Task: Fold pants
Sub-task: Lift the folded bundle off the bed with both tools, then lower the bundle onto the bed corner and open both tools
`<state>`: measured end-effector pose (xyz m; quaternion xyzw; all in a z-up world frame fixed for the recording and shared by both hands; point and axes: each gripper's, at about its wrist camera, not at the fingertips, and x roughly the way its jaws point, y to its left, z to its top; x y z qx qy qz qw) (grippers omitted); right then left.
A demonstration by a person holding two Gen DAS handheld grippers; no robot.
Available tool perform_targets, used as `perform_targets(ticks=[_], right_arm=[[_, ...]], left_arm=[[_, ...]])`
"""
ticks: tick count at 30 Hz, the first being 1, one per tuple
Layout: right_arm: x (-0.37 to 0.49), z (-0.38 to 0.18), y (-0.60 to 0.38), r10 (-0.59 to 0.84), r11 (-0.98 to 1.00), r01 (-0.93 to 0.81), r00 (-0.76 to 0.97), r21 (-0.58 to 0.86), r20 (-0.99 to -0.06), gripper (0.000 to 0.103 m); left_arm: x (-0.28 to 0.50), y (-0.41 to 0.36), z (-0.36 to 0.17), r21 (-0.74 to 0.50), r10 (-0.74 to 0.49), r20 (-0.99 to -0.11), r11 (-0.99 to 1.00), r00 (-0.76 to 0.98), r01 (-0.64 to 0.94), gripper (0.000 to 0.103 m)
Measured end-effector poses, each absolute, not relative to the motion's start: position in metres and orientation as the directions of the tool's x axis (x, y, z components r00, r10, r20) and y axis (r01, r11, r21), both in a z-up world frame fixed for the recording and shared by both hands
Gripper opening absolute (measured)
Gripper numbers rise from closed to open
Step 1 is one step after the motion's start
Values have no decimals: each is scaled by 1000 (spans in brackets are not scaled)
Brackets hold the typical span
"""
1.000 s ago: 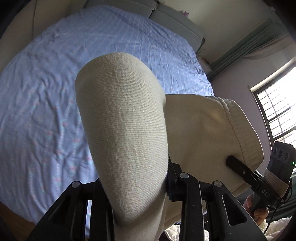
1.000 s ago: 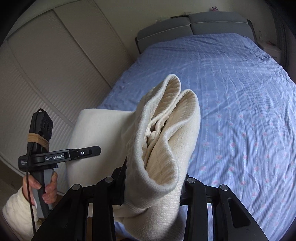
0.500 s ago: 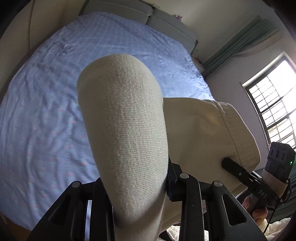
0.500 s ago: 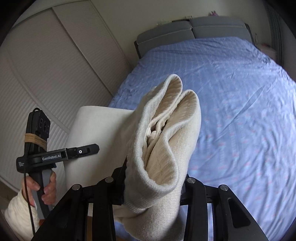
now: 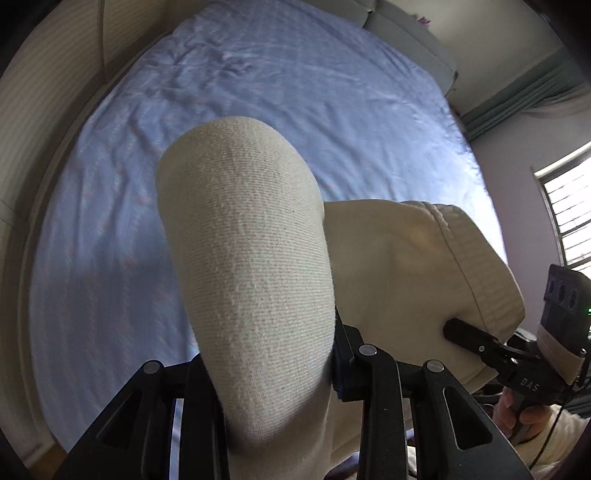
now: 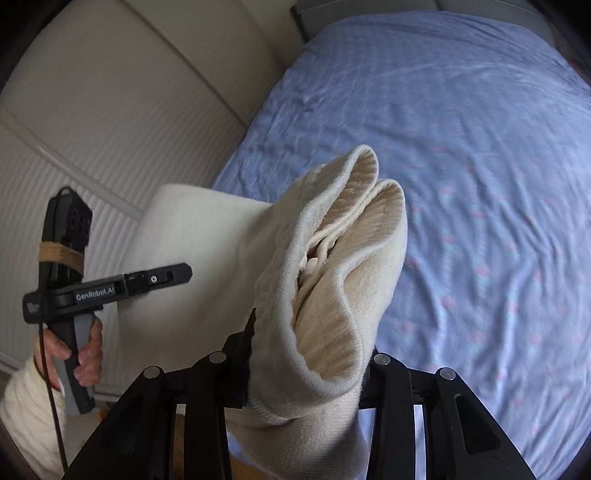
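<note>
The cream knit pants (image 5: 251,295) hang in the air between both grippers, above the blue bed (image 5: 110,221). In the left wrist view a rounded fold of the cloth bulges up between the jaws of my left gripper (image 5: 273,369), which is shut on it. To its right, my right gripper (image 5: 461,332) pinches the ribbed edge. The right wrist view shows my right gripper (image 6: 306,369) shut on a bunched, layered end of the pants (image 6: 332,277), with a drawstring inside the folds. My left gripper (image 6: 181,275) clamps the flat stretch of cloth at the left. The fingertips are hidden by cloth.
The blue sheet of the bed (image 6: 480,184) lies wrinkled below. A grey headboard (image 5: 406,29) stands at the far end. Pale wardrobe doors (image 6: 92,110) run along the left side. A window (image 5: 569,221) and a curtain (image 5: 517,92) are at the right. A hand (image 6: 85,350) holds the left gripper.
Both grippers have travelled forward and a little down over the bed with the pants. The sheet now fills more of each view. Both grips are unchanged.
</note>
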<state>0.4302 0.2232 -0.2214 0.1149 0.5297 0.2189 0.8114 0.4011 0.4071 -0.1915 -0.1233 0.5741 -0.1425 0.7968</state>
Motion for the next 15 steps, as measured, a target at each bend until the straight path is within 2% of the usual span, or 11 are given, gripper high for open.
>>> perform_targets(ticks=[7, 11, 13, 15], right_arm=[[484, -263, 269, 431, 900, -197, 277, 388, -859, 40], [502, -296, 272, 391, 920, -100, 176, 379, -904, 49], [502, -315, 267, 374, 927, -48, 81, 371, -924, 49], [490, -328, 257, 347, 938, -31, 40, 346, -937, 50]], left_arm=[[470, 445, -225, -249, -268, -914, 963, 303, 100, 32], [497, 464, -267, -173, -168, -958, 985, 231, 0, 44], [498, 474, -291, -169, -154, -974, 982, 164, -81, 47], [491, 481, -302, -154, -135, -981, 979, 142, -135, 56]])
